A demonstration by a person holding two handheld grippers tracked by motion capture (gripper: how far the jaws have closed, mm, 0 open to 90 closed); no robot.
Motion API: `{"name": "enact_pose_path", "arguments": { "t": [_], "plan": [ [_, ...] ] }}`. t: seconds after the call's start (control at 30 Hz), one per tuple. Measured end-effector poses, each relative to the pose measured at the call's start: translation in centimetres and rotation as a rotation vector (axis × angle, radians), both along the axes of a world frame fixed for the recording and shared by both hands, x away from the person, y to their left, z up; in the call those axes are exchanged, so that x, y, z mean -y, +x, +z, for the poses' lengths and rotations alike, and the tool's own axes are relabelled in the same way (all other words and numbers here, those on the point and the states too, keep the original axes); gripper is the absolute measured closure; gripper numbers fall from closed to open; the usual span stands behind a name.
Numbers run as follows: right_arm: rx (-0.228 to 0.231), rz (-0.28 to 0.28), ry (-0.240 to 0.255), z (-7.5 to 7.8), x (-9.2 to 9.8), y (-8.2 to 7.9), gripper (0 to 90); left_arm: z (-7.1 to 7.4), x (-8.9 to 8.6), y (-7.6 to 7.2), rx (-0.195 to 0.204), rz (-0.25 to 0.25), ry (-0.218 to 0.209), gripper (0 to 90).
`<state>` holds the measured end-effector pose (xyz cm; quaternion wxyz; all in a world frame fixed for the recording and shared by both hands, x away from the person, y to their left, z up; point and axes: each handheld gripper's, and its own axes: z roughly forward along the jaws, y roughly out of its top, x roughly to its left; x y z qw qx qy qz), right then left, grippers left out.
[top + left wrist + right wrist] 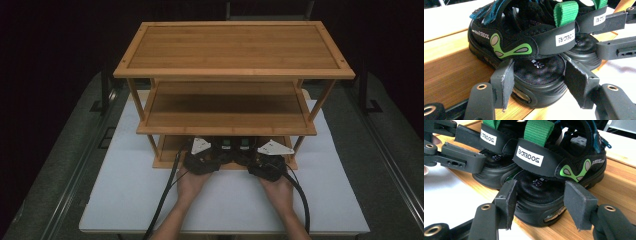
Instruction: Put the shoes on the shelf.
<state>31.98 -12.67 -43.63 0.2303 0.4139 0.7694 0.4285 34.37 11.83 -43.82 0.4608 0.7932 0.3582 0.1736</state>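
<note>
A pair of black sandals with green straps and white labels stands side by side at the front edge of the wooden rack's bottom shelf (449, 65), heels toward me. My left gripper (540, 85) has a pad pressed on each side of the heel of the left sandal (524, 37). My right gripper (539, 205) clasps the heel of the right sandal (564, 157) the same way. From above, the left gripper (222, 150) and the right gripper (247, 150) reach under the middle shelf, close together. Each gripper view also takes in the other sandal (584, 42) (494, 162).
The three-tier bamboo rack (232, 50) stands on a white mat (225, 200) over a grey table; its top and middle shelves are bare. The middle shelf overhangs both grippers. Rack legs (152, 142) (300, 142) flank the bottom shelf. Dark surroundings lie beyond.
</note>
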Motion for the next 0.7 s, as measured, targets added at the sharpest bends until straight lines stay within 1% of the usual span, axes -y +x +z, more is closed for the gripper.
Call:
{"name": "enact_pose_path", "arguments": {
  "t": [0.27,0.6,0.7],
  "plan": [
    [0.003,-0.002,-0.004,-0.02,0.02,0.05,43.2,-0.19,0.26,0.22,-0.002,0.016,-0.007,40.1],
    [0.006,-0.011,-0.001,-0.11,0.05,0.09,42.5,-0.18,0.25,0.26,-0.006,0.018,-0.006,39.5],
    [0.010,-0.021,-0.004,0.04,0.08,-0.10,42.6,-0.07,0.21,0.15,-0.003,0.020,0.002,39.5]
  ]
}}
